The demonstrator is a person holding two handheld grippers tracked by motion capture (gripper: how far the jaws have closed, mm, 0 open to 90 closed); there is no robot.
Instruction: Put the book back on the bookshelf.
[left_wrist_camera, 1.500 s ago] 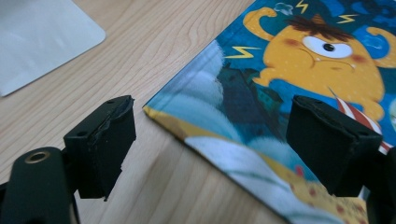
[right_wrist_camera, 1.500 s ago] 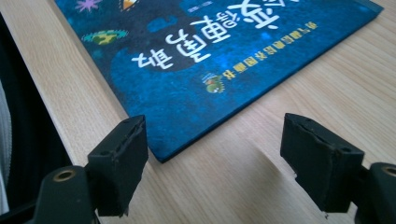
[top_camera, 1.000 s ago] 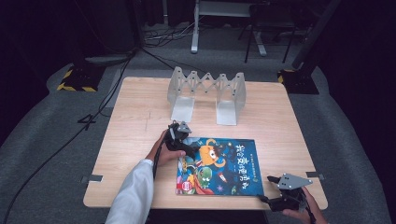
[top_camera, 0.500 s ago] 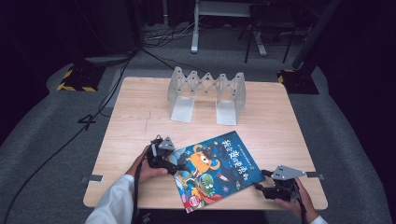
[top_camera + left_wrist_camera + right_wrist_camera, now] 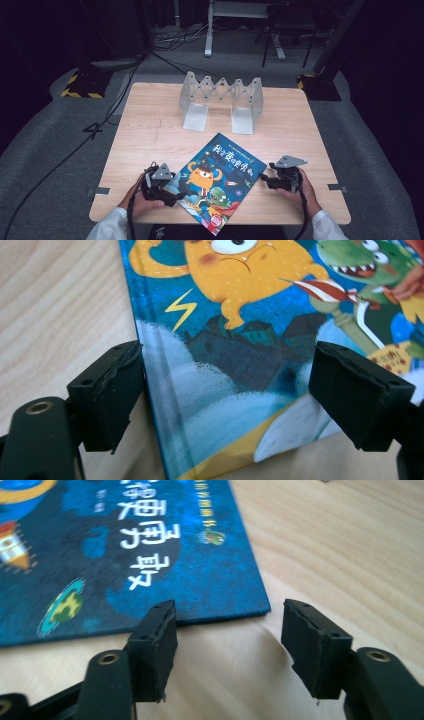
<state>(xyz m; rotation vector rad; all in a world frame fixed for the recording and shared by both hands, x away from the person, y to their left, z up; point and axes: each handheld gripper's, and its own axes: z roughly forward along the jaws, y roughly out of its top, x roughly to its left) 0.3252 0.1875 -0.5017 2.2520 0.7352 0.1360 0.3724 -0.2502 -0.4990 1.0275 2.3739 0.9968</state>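
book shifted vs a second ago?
Yes. The picture book has turned and slid toward the near table edge, away from the folding rack; one corner now overhangs.

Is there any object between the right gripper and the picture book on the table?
No, nothing visible. The right gripper stands just short of the picture book, jaws apart, and between them there is bare wooden table.

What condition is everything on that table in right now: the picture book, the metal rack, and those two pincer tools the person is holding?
Picture book: closed, flat on the table, turned askew, one corner past the near edge.
Metal rack: upright at the far side, stretched out, holding nothing.
Left gripper: open, jaws astride the book's spine corner.
Right gripper: open, just short of the book's corner, nothing between the jaws.
Table: wooden, bare around the book.
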